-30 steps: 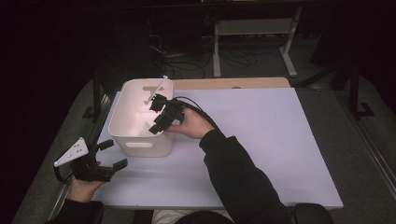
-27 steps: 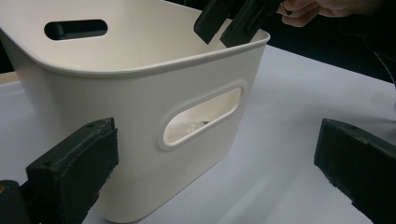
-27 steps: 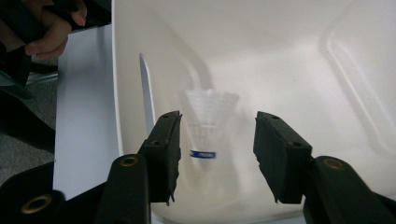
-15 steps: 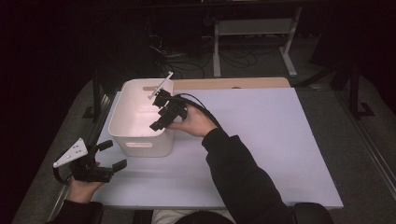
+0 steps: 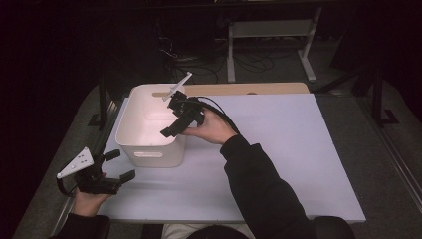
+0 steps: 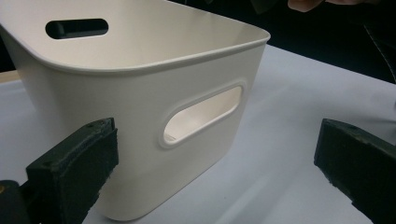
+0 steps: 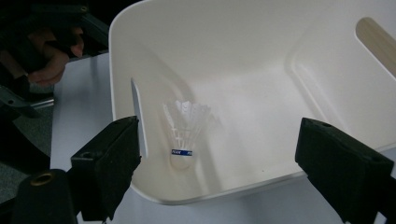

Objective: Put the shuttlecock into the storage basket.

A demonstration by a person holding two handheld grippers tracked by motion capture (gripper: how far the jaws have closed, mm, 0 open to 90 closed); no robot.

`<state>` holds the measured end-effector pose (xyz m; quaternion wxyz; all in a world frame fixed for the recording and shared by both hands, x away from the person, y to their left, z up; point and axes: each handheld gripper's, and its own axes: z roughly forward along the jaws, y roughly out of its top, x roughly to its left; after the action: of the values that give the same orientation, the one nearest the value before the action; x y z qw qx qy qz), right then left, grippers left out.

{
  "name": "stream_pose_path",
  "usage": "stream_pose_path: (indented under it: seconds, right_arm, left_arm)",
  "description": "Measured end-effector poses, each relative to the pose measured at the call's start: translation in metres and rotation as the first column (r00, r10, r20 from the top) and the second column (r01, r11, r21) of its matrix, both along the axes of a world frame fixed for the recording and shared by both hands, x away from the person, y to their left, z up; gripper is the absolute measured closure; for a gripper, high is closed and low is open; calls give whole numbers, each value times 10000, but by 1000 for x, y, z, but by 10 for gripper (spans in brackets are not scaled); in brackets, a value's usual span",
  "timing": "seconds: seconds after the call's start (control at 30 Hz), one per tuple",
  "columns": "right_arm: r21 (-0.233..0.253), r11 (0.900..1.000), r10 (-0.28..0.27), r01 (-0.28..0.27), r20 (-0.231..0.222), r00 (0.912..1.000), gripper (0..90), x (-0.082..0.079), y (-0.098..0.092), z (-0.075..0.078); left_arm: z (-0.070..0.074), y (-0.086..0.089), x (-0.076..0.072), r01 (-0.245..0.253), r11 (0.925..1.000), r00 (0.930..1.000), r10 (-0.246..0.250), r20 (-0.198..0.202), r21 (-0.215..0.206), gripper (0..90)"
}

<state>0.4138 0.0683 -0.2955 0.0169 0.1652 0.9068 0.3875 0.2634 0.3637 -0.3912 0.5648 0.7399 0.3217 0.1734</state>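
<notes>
Change since a moment ago: the right gripper (image 5: 170,128) sits higher and farther back over the bin's right rim than it did a second ago, when it reached deeper into the white bin (image 5: 130,130); the left gripper (image 5: 119,165) stays put at the table's near left corner.
Right fingers: spread wide and empty in the right gripper view, one pad (image 7: 106,163) on each side of the bin's near rim.
Shuttlecock (image 7: 184,131): lies on the bin floor, cork end toward the camera, beyond and between the right fingers, nearer the left pad, touching neither.
What it means: likely the drop is done and the hand is backing off; the placing step looks finished.
Left fingers: wide apart, holding nothing; the bin's handle slot (image 6: 201,116) lies ahead between them, the wall close to the left pad (image 6: 74,168).
Hard to make out: in the high view the bin's interior is washed out bright, so the shuttlecock cannot be picked out there; the right fingertips blur into one dark shape. The wooden strip (image 5: 259,88) behind the bin is partly covered.
</notes>
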Motion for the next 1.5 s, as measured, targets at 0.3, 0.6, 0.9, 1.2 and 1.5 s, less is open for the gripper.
stream_pose_path:
  seconds: [0.3,0.6,0.9,1.2,1.5]
  right_arm:
    - [249,9995,-183,180,124,9998,40,-3,-12,8]
    - [339,9991,-245,237,258,9994,0,-4,-22,11]
    - [559,9977,-400,380,344,9986,0,-5,-34,13]
    - [646,9957,-687,660,404,9968,0,-7,-49,12]
    - [698,9940,-879,840,545,9946,0,-9,-67,14]
  left_arm:
    - [0,0,0,-19,10000,10000,19,-13,-5,0]
    - [0,0,0,-12,10000,10000,12,-12,4,0]
    - [0,0,1,19,10000,10000,-19,-29,14,0]
    - [0,0,1,2,10000,10000,-2,-35,-15,0]
    - [0,-1,1,-44,10000,10000,44,-53,28,0]
